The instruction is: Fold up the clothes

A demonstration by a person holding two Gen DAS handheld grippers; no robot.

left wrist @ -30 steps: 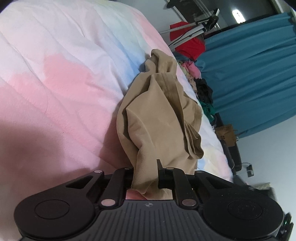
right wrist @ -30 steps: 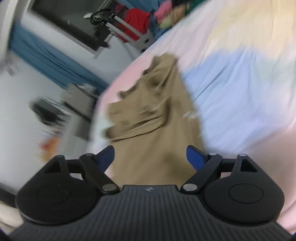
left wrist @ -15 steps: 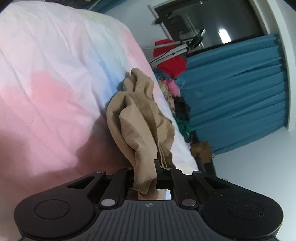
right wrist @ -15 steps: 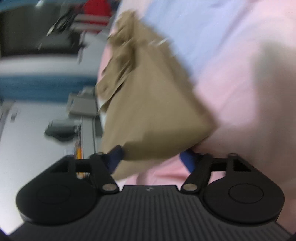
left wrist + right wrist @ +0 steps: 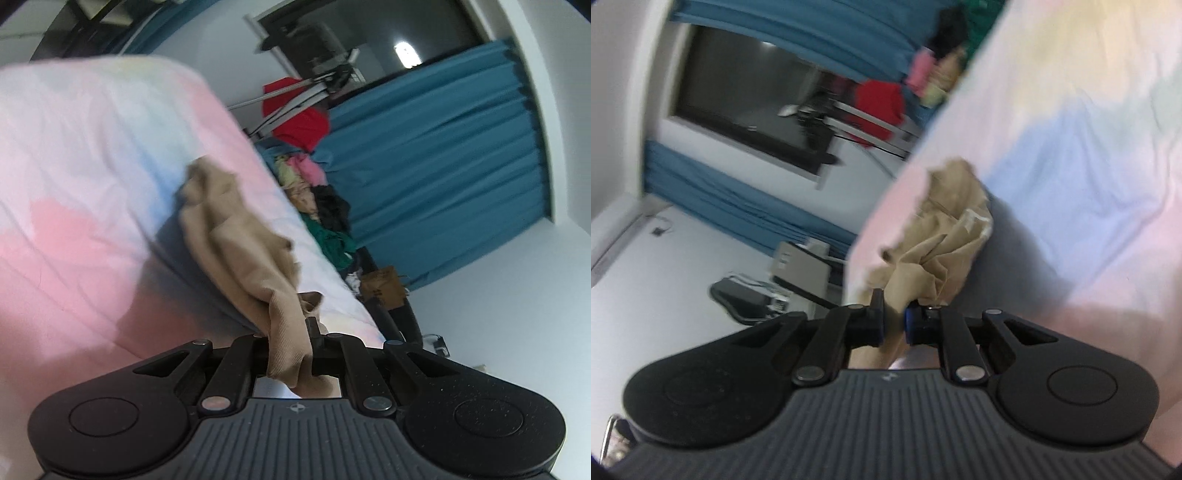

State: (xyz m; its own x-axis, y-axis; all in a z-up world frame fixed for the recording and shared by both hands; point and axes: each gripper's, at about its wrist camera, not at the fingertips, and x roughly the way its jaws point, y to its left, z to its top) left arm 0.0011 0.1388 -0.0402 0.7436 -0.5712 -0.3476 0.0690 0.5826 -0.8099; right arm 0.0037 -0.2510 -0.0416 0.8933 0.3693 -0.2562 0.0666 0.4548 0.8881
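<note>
The left claw (image 5: 291, 354) pinches the tan garment (image 5: 240, 254) above the bed (image 5: 74, 206) (pastel sheet). The right claw (image 5: 894, 325) is closing, its pads pressing another fold.

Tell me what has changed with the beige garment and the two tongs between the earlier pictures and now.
The right tongs, wide open a second ago, are closing on a bunched part of the crumpled beige cloth garment, which now sits between their fingers. The garment has been lifted, more gathered and partly off the pastel pink, blue and white bedspread. The left tongs kept their grip on the garment.
</note>
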